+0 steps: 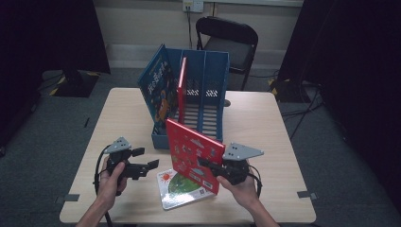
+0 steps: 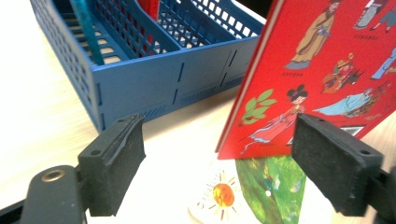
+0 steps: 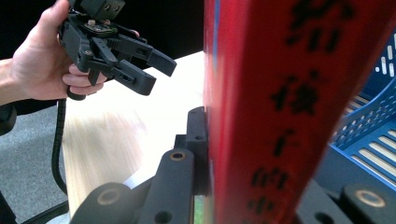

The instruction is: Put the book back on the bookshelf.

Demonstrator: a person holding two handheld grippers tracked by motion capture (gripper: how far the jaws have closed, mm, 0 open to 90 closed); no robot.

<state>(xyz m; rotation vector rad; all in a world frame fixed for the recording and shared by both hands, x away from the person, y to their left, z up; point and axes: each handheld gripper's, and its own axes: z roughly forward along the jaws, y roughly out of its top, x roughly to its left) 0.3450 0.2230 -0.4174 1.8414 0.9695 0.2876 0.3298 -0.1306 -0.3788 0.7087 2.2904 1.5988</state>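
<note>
A red picture book [image 1: 194,153] stands tilted over the table, with my right gripper [image 1: 208,166] shut on its lower right edge. In the right gripper view its spine [image 3: 271,93] sits between the jaws of that gripper [image 3: 252,186]. Under it a white and green book [image 1: 177,189] lies flat near the front edge. My left gripper [image 1: 147,159] hovers open just left of both books, holding nothing. The left gripper view shows the red cover [image 2: 327,60] beyond its right pad [image 2: 336,168] and the flat book [image 2: 266,186] below. The left gripper [image 3: 159,77] also appears open in the right gripper view.
A blue slotted file rack [image 1: 208,75] stands mid-table behind the books. It holds a leaning blue book [image 1: 158,87] and a thin red book [image 1: 182,85]. The rack's front wall [image 2: 187,79] is close ahead. The wooden table [image 1: 265,123] is bare at the right. A black chair [image 1: 231,40] stands behind.
</note>
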